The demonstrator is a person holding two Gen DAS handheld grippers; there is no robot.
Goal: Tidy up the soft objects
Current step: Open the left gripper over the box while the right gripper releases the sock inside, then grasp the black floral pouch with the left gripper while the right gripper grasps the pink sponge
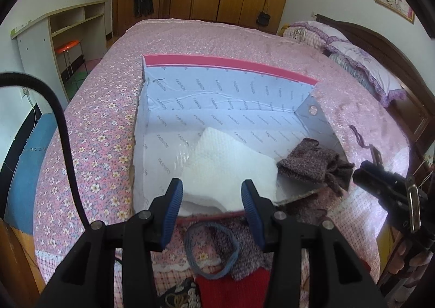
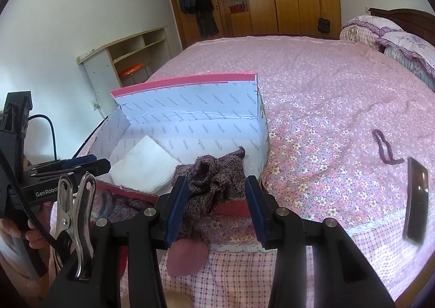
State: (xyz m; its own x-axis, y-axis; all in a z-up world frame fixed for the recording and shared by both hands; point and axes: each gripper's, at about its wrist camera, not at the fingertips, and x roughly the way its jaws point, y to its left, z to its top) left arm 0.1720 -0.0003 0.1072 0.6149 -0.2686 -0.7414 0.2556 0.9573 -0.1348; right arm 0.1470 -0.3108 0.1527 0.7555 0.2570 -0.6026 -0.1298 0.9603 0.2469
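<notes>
1. Shoebox [image 1: 152, 128], pink-rimmed and lined with paper printed "FASHION", is sitting open on the floral pink bedspread [image 1: 103, 117], just ahead of both grippers.
2. Left gripper [image 1: 212, 199] is hovering over the box's near rim with its blue-padded jaws standing apart and nothing pressed between them.
3. White folded cloth [image 1: 231, 169] is lying on the box floor directly beyond those open jaws, showing in the gap between them but not touching the pads.
4. Right gripper [image 2: 217, 202] is pointing at the box's near right corner, its jaws likewise parted and clamping nothing.
5. Mottled purple-brown knit piece [image 2: 212, 177] is lying bunched in that corner, draping over the near rim; it is showing between the right gripper's fingers, though whether a pad is brushing it cannot be told.
6. Blue elastic band [image 1: 212, 249] is lying on the bedspread just below the left gripper, outside the box, beside more mottled knit and a red knit item [image 1: 231, 291].
7. Purple loop of yarn [image 2: 384, 148] is lying on the bedspread well to the right of the box, near a dark phone-like slab [image 2: 416, 199].
</notes>
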